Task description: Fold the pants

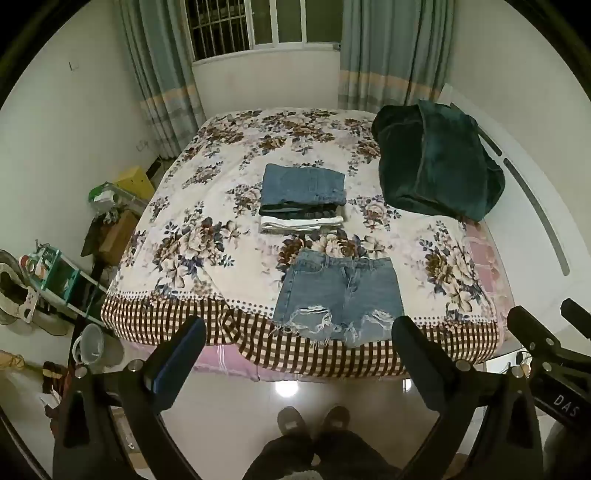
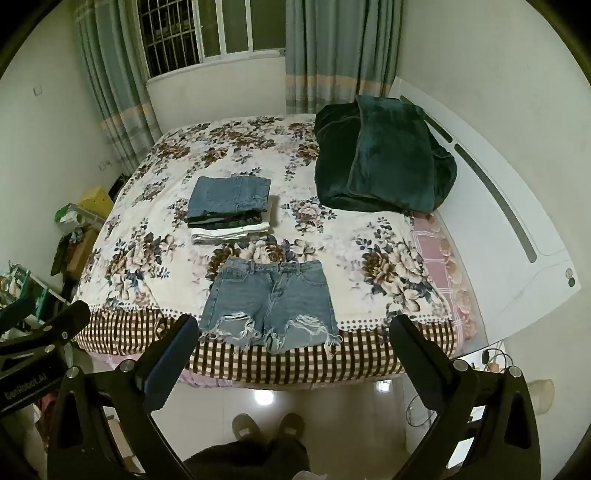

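Glossy floor tiles (image 1: 229, 413) and the person's shoes (image 1: 314, 419) lay nearest the cameras. Left tool (image 1: 299, 354) hung over the floor before the bed (image 1: 177, 236), fingers spread wide, gripping nothing; right tool (image 2: 293, 350) likewise spread and empty. Denim shorts (image 2: 269, 301) lay flat and unfolded at the bed's near edge, frayed hems over the checkered border, waistband pointing away. Just beyond sat a stack of folded pants (image 2: 231, 206). Farther right, a dark green blanket (image 2: 380, 155) lay heaped near the curtains (image 2: 325, 55).

Barred window (image 1: 236, 26), curtains (image 1: 384, 55), glossy floor (image 1: 229, 413)
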